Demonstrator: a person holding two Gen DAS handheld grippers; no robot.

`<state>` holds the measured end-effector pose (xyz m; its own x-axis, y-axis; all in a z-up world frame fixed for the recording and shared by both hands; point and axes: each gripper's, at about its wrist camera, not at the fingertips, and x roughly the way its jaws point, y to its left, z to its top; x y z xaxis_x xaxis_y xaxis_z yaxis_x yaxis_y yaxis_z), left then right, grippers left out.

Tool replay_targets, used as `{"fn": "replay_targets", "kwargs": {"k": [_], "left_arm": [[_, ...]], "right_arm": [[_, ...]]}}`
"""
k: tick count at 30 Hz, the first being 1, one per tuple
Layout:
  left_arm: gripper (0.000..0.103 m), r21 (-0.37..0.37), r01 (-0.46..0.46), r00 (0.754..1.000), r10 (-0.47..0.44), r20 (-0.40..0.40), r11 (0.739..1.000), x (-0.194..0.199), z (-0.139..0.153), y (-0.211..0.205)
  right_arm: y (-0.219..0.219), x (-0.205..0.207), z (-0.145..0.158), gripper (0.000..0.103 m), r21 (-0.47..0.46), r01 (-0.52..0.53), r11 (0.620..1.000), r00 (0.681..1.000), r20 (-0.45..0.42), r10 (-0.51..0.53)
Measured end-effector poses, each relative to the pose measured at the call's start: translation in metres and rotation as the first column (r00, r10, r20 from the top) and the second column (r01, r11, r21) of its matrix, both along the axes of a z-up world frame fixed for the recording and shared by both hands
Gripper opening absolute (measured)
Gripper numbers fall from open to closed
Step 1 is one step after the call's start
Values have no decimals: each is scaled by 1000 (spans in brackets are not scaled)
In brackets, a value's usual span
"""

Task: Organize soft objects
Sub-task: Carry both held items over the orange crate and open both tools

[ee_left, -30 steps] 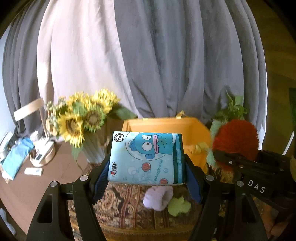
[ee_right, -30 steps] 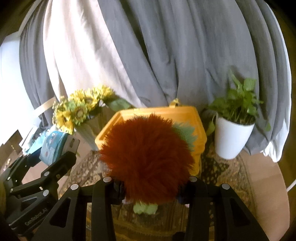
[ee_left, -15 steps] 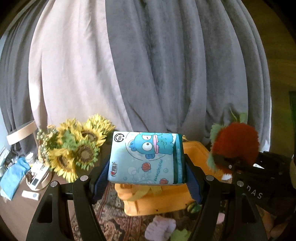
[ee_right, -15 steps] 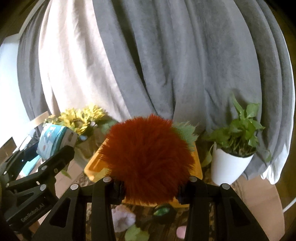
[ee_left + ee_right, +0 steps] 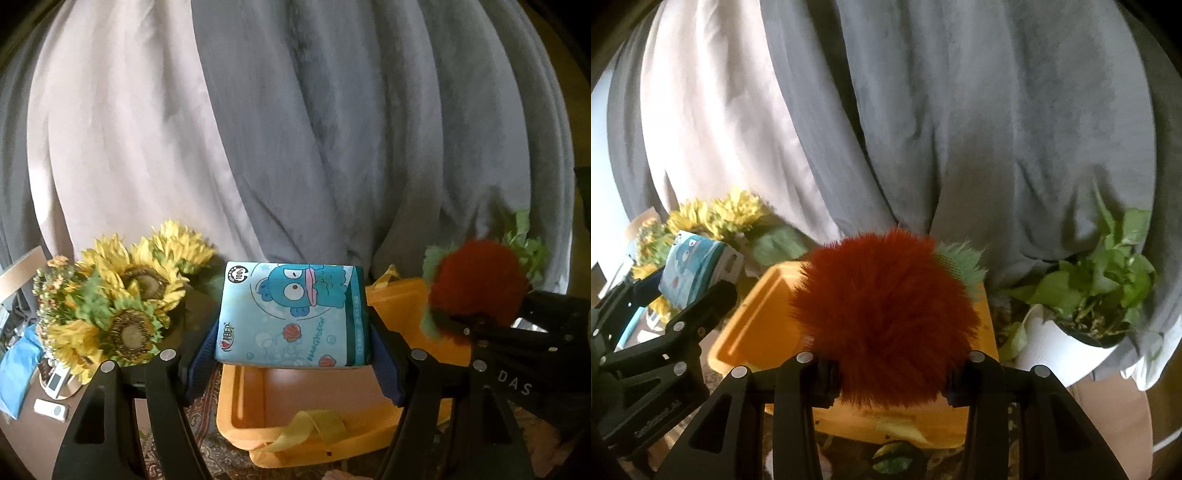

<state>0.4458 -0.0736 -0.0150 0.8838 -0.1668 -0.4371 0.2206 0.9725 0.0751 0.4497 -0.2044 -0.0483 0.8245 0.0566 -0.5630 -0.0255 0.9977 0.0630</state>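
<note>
Now, left gripper [image 5: 293,354]: clamped on the tissue pack [image 5: 293,315], blue pads pressed flat against its two short ends; in the right wrist view it shows at the left edge of the frame [image 5: 690,284].
Tissue pack: light blue, printed with a cartoon fish face and red shells, held level at the centre of the left wrist frame, above the open orange bin [image 5: 332,402]; also seen at middle left of the right wrist frame [image 5: 698,264].
Right gripper [image 5: 892,369]: closed around the red pompom [image 5: 886,317], fingers sunk into the fur on both sides; in the left wrist view it enters from the right edge [image 5: 476,321].
Red pompom: fluffy, rust red, with a pale green fringe at its upper right; fills the centre of the right wrist frame, in front of the bin [image 5: 753,332]; at right of the left wrist frame [image 5: 478,282].
Orange bin: open-topped, yellow strap handle draped over its near rim [image 5: 314,424]; inner floor visible under the pack looks bare.
Sunflowers [image 5: 125,291]: bouquet at left of the left wrist frame, just beside the bin.
Potted plant [image 5: 1097,288]: green leaves in a white pot, lower right of the right wrist frame.
Curtain [image 5: 332,129]: grey and pale folds across the whole upper frame.
Rug [image 5: 207,443]: patterned, under the bin.
</note>
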Motion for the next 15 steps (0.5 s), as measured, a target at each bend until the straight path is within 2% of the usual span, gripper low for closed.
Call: {"fn": "replay_targets", "kwargs": {"k": [6, 11, 15], "left_arm": [[72, 11, 22, 994, -21, -109, 1000, 34, -25, -5], [73, 54, 46, 978, -34, -205, 997, 57, -44, -12], [74, 82, 51, 970, -30, -242, 995, 68, -54, -16]], "right_arm": [[-2, 33, -20, 41, 4, -25, 1000, 996, -88, 25], [-7, 62, -43, 41, 24, -45, 999, 980, -191, 49], [-7, 77, -57, 42, 37, -53, 998, 966, -251, 61]]}}
